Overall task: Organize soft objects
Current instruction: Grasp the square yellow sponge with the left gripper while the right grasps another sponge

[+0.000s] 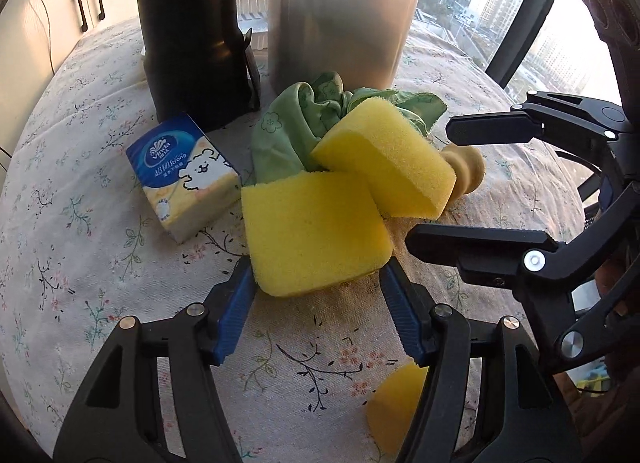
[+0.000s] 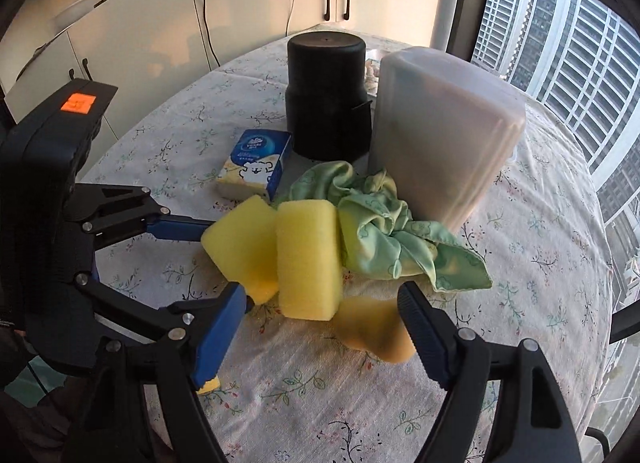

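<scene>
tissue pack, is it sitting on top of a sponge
No, the tissue pack lies on the tablecloth beside the nearer sponge, not on it.

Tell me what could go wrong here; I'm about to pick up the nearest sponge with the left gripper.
The near sponge leans against the second sponge, which rests on the green cloth; lifting one may drag or topple the others. The open right gripper sits close to the left gripper, so they may collide.

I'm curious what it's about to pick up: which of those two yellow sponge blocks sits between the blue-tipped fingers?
The nearer sponge, lying flat on the tablecloth, between the open left gripper fingers. The other sponge leans tilted against the green cloth.
</scene>
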